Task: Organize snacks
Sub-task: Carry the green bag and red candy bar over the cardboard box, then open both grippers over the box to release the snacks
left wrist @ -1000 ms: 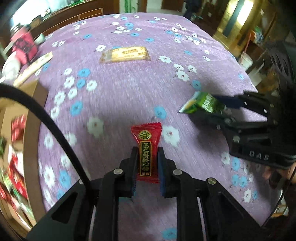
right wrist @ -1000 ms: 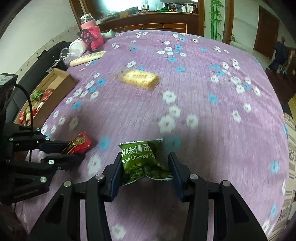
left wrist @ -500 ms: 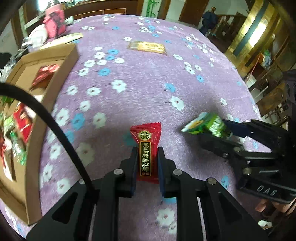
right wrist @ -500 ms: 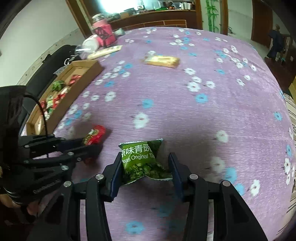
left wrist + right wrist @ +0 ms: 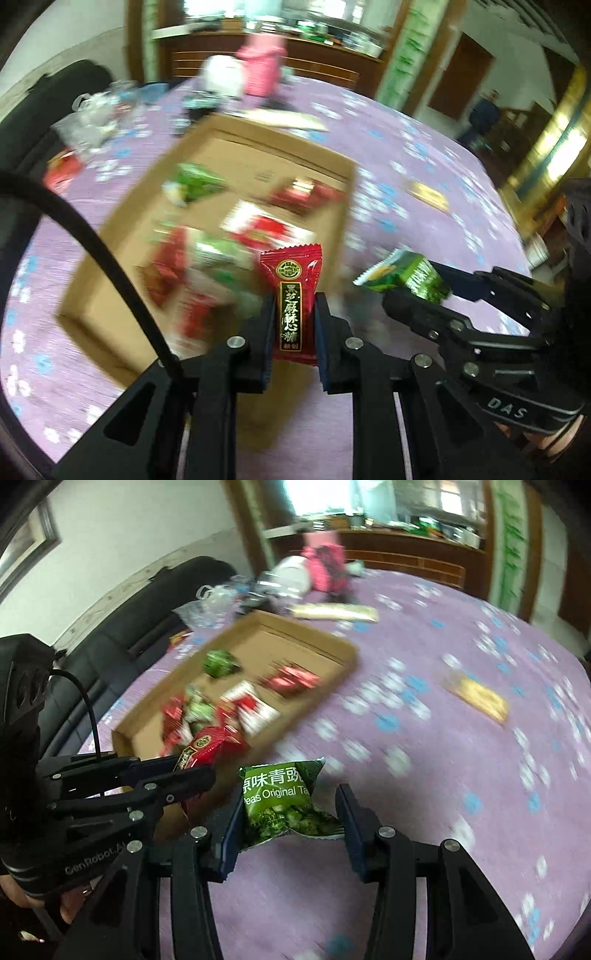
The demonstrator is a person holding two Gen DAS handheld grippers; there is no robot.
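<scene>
My left gripper [image 5: 293,321] is shut on a red candy packet [image 5: 291,291] with gold lettering, held above the near right corner of a shallow cardboard box [image 5: 273,147]. The box holds several red and green snack packets. In the right wrist view the same left gripper [image 5: 192,766] hangs over the box's near end [image 5: 127,734] with the red packet [image 5: 207,747]. My right gripper [image 5: 290,812] is shut on a green peas packet [image 5: 284,797], above the purple cloth just right of the box. The left wrist view shows that green packet [image 5: 404,273] too.
The purple flowered tablecloth [image 5: 461,757] covers the table. A yellow snack bar [image 5: 478,698] lies to the right of the box, a long pale wrapper [image 5: 334,611] behind it. A pink container [image 5: 325,566] and plastic bags [image 5: 207,605] crowd the far edge beside a black sofa [image 5: 122,627].
Both grippers have swung left across the table with their packets. The cardboard box, earlier at the left edge, now lies right ahead of them. Both grips are unchanged.
</scene>
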